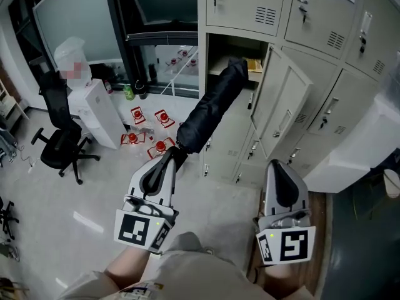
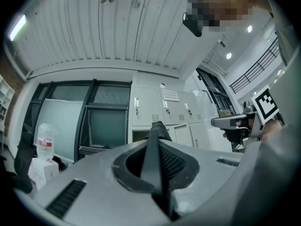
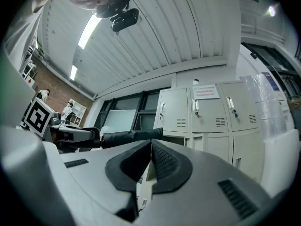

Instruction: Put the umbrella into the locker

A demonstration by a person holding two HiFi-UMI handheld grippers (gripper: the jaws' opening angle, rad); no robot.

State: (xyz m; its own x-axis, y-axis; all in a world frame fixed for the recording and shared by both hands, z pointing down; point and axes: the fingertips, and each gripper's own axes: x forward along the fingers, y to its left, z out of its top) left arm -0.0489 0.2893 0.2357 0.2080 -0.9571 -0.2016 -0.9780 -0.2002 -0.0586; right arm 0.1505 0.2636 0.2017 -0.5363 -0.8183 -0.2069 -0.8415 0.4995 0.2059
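In the head view the left gripper (image 1: 173,157) sits at lower centre-left, its jaws clenched on the handle end of a black folded umbrella (image 1: 209,108). The umbrella slants up and to the right across the middle of the frame, and its far end reaches the mouth of the open locker (image 1: 220,47) at upper centre. Whether the tip is already inside the opening cannot be told. The locker's door (image 1: 282,102) hangs open just to the right of the umbrella, within a bank of pale grey lockers (image 1: 312,17) filling the upper right. In the left gripper view the umbrella (image 2: 154,147) runs straight up the middle between the two dark pads, which press on it from both sides, and its end covers the dark opening beyond. The right gripper (image 1: 279,167) is at lower right in the head view, well apart from the umbrella. In its own view the jaws are shut together with nothing between them (image 3: 150,157), and the umbrella (image 3: 129,136) lies level across the left-centre of that frame. A black office chair (image 1: 59,144) stands at the left of the head view beside a white box (image 1: 100,112), and several red items (image 1: 147,134) lie on the floor (image 1: 94,192) near the centre.
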